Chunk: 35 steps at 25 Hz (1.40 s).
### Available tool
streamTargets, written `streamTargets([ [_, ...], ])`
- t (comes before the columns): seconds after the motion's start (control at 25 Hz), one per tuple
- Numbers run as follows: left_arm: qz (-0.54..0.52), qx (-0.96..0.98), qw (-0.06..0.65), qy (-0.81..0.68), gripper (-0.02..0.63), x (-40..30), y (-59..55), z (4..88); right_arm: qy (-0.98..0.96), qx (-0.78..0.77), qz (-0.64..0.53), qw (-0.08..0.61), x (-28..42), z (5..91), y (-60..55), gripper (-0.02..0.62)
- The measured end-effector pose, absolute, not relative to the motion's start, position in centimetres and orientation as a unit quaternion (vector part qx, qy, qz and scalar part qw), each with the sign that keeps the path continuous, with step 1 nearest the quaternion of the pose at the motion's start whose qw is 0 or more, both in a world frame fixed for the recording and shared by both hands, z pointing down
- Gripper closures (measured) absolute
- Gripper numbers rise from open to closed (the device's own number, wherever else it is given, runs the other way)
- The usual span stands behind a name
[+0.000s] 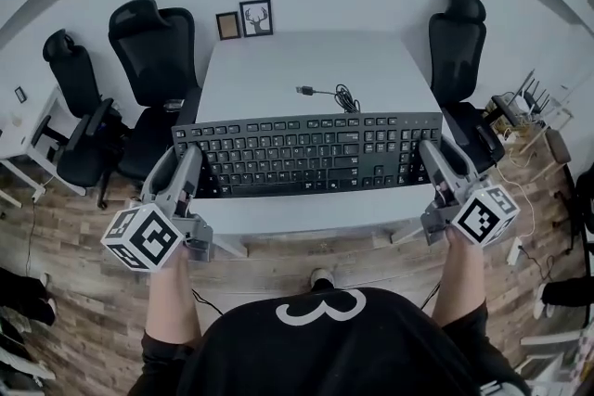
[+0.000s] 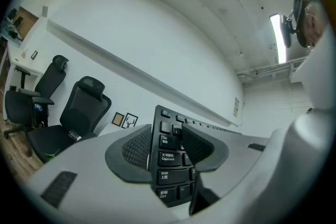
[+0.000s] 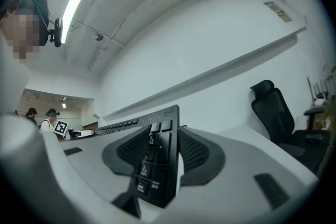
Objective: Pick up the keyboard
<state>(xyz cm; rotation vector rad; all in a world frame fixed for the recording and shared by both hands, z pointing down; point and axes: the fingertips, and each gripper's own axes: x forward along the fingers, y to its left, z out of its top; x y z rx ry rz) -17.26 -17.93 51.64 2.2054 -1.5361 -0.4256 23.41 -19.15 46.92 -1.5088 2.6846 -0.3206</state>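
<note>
A long black keyboard [image 1: 306, 153] lies across the near part of the white table [image 1: 306, 70], and its cable [image 1: 334, 94] coils behind it. My left gripper [image 1: 192, 170] clamps the keyboard's left end, with one pad over the keys and the other against the underside. In the left gripper view, the keyboard [image 2: 170, 157] stands on edge between the jaws of my left gripper [image 2: 168, 136]. My right gripper [image 1: 434, 160] holds the right end the same way. The right gripper view shows the keyboard [image 3: 157, 165] pinched in my right gripper [image 3: 163, 136]. Whether the keyboard rests on the table I cannot tell.
Black office chairs stand at the table's left [image 1: 153, 51] and right [image 1: 457, 37], with another further left [image 1: 74, 121]. Two small picture frames [image 1: 245, 19] lean against the wall at the table's far edge. A rack with cables [image 1: 524, 111] stands at the right on the wooden floor.
</note>
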Motion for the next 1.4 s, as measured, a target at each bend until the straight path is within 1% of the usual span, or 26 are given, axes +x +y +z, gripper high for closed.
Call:
streamTargets([
  [0.36, -0.146, 0.788, 0.226, -0.553, 0.423, -17.42, -17.73, 51.1, 0.864, -0.488, -0.127, 0.006, 23.31, 46.51, -18.92, 0.428],
  [1.4, -0.146, 0.788, 0.236, -0.55, 0.423, -17.33, -17.92, 51.31, 0.86, -0.491, -0.138, 0.004, 23.48, 46.6, -18.79, 0.428],
])
